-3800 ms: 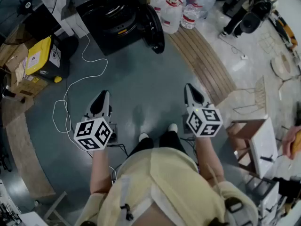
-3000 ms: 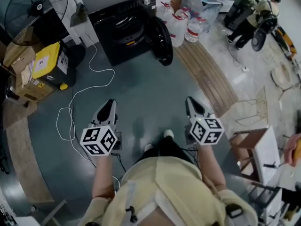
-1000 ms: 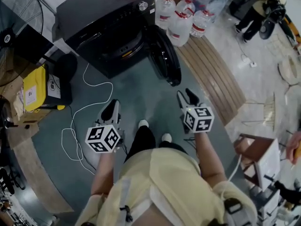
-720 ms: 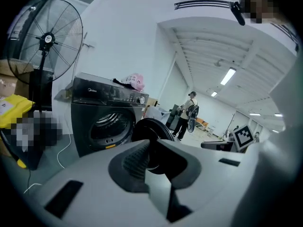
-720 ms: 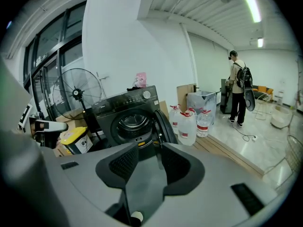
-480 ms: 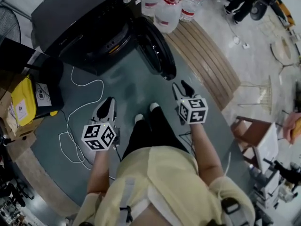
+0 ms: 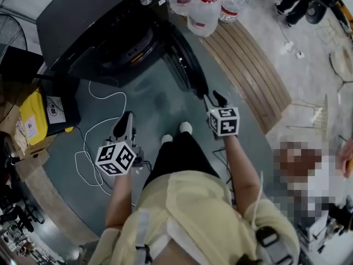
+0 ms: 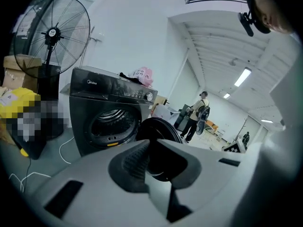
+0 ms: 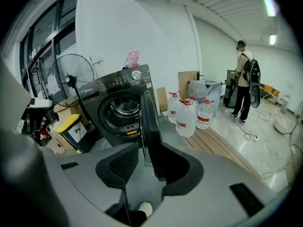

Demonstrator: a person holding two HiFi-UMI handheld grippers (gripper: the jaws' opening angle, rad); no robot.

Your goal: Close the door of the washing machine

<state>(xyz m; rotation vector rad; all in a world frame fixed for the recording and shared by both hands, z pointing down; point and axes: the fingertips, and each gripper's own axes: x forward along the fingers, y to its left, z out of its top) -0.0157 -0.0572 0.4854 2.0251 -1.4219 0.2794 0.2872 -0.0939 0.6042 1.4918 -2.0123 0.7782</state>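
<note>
A black front-loading washing machine (image 7: 94, 21) stands at the upper left of the head view, its drum showing. Its round door (image 7: 185, 59) hangs open, swung out toward me. My right gripper (image 7: 213, 99) is open, with its tips just off the door's outer lower edge; whether they touch it I cannot tell. In the right gripper view the door (image 9: 146, 117) is seen edge-on beyond that gripper's (image 9: 154, 167) jaws, beside the machine (image 9: 118, 108). My left gripper (image 7: 124, 120) is open and empty, held lower over the floor. The left gripper view shows the drum (image 8: 109, 122) and door (image 8: 158, 129).
Large water bottles (image 7: 204, 10) stand right of the machine beside a wooden slat strip (image 7: 248, 54). A white cable (image 7: 94, 142) loops over the grey floor at left, near a yellow box (image 7: 33, 120). A fan (image 8: 52, 32) stands left of the machine. A person (image 9: 244, 79) stands far right.
I have walked up to the machine, which has grown larger and nearer. The right gripper has moved forward to the door's edge. The left gripper stays back and low.
</note>
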